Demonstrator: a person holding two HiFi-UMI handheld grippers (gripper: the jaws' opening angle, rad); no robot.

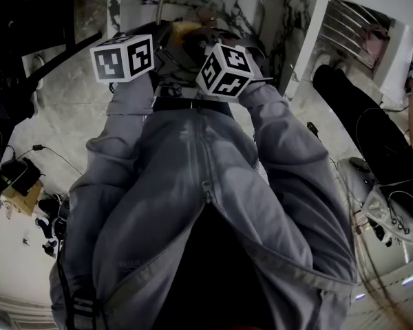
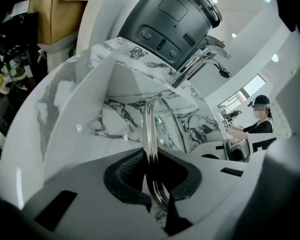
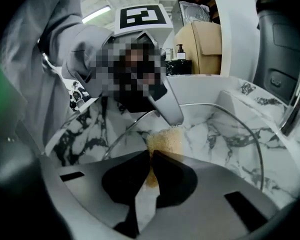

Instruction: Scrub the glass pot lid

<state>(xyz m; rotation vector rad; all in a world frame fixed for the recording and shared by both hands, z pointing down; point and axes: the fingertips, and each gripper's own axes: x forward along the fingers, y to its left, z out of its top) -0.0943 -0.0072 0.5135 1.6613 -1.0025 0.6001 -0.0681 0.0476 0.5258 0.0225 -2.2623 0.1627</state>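
The glass pot lid (image 2: 166, 126) stands on edge inside a white marble sink (image 2: 65, 99). My left gripper (image 2: 151, 165) is shut on the lid's metal rim (image 2: 149, 129), which rises straight up from between the jaws. In the right gripper view the lid (image 3: 225, 134) curves across the basin, and my right gripper (image 3: 151, 165) is shut on a yellow sponge (image 3: 165, 141) that presses against the glass. The left gripper's finger (image 3: 167, 104) sits on the rim just above the sponge. In the head view both marker cubes (image 1: 122, 57) (image 1: 225, 69) hover over the sink, and grey sleeves hide the jaws.
A chrome faucet (image 2: 192, 66) and a dark grey appliance (image 2: 170, 19) stand behind the sink. A cardboard box (image 3: 200, 46) sits beyond the counter. Another person in black (image 1: 358, 115) is at the right. Cables and gear (image 1: 20, 174) lie on the floor at left.
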